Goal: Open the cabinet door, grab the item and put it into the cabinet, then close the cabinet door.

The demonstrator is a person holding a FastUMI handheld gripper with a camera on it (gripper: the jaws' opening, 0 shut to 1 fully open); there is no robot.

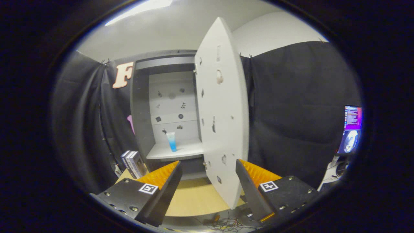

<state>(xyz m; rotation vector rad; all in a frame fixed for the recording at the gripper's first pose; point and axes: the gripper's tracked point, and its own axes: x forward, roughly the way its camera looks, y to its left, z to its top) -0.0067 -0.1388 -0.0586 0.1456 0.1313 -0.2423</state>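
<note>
The cabinet door (223, 110) stands swung wide open, its edge turned toward the camera and reaching down between the fingers of the gripper (207, 170), which are spread apart and hold nothing; whether the right finger touches the door's lower edge I cannot tell. The item, a small blue tube (171, 141), stands upright on the shelf (181, 151) inside the cabinet (142, 106), beyond the left finger, near the shelf's front edge. So, judging by how things lie, the opening is done and the placing looks done as well; what is left is to swing the door to the left and shut it, which likely calls for pushing on its outer face. A few books (133, 163) stand at the far left of the wooden surface (190, 200), just beside the cabinet's foot. A lit monitor (352, 129) sits far to the right. Small dark stickers dot the cabinet's back wall and the door's inner face, but they are too small to read, and no brand shows on the tube.
</note>
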